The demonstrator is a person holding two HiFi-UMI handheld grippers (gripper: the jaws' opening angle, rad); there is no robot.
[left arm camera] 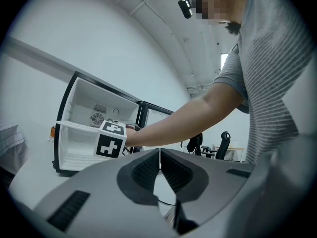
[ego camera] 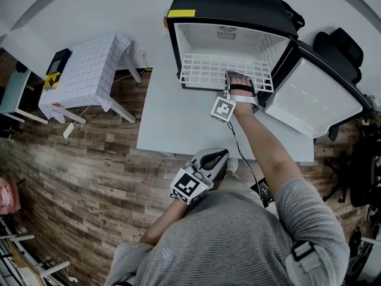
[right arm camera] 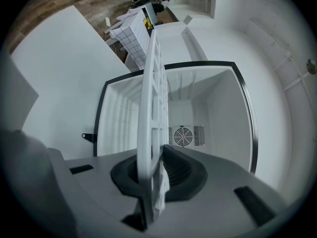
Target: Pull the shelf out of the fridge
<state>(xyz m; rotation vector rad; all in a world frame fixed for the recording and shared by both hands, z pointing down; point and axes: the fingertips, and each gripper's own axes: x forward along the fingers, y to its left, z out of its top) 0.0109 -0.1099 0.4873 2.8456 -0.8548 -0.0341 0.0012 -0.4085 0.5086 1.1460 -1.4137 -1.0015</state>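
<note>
Gripping tongs: the right tongs (right arm camera: 154, 180) are clamped on the front edge of the shelf (right arm camera: 151, 103), with a pad pressed to each face of the grid.
Shelf: a white plastic grid lying level inside the fridge (ego camera: 229, 8). Its front edge sits at the fridge's mouth and the rest reaches back toward the rear wall.
Fridge: small, black outside and white inside, standing at the far side of the table (ego camera: 172, 121). A round fan vent (right arm camera: 182, 136) shows low on its rear wall.
Door (ego camera: 315, 97): swung wide open to the right of the fridge.
Left tongs (left arm camera: 159, 163): jaws together with nothing between them, held well in front of the fridge, past the table's near edge and close to the person's body.
Surroundings: a small stand with a checked cloth (ego camera: 89, 70) is on the wood floor left of the fridge. A black chair (ego camera: 339, 46) is behind the door.
</note>
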